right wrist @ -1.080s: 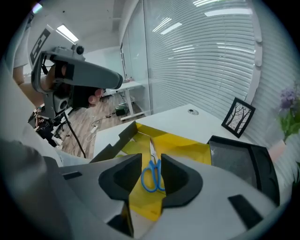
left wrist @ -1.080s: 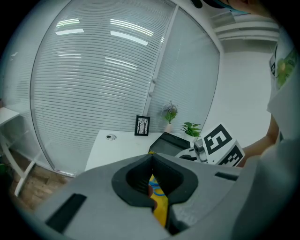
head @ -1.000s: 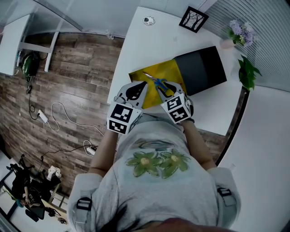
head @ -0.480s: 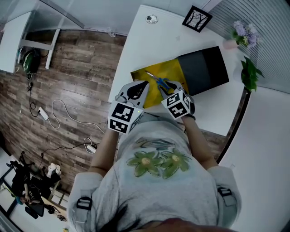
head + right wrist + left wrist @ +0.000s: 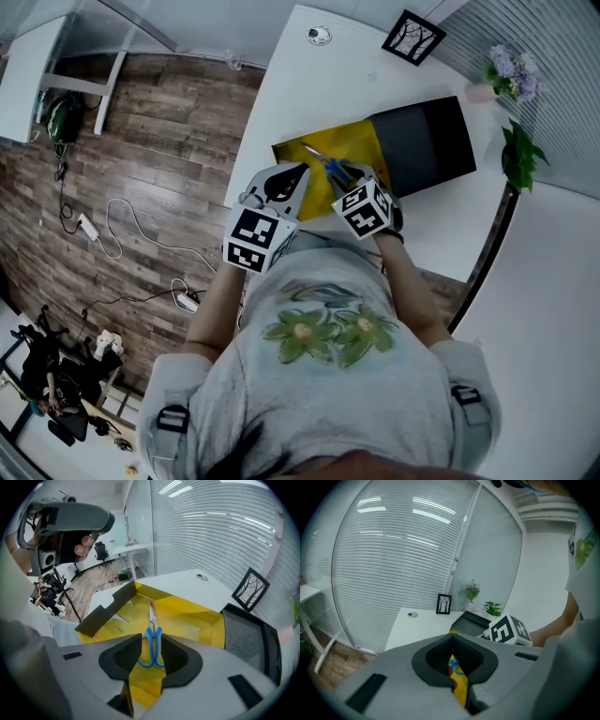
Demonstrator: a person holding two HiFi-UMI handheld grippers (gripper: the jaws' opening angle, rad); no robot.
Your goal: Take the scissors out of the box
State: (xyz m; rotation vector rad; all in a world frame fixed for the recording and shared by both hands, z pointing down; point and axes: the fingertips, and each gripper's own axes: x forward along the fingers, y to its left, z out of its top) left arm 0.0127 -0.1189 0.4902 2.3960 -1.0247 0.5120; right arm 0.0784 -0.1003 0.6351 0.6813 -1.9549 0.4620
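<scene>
Yellow box [image 5: 187,616], dark flap [image 5: 105,609] beside scissors [image 5: 152,630]

This is an office. A white surface [image 5: 309,84] stands beside glass walls hung with slatted blinds [image 5: 408,550]. A framed picture [image 5: 412,37] and a potted plant [image 5: 514,150] sit at its far edge. Beyond it, a swivel chair [image 5: 100,551] stands on wood-look floor [image 5: 159,169].

The scissors [image 5: 152,641] are metal with plastic handles.
</scene>
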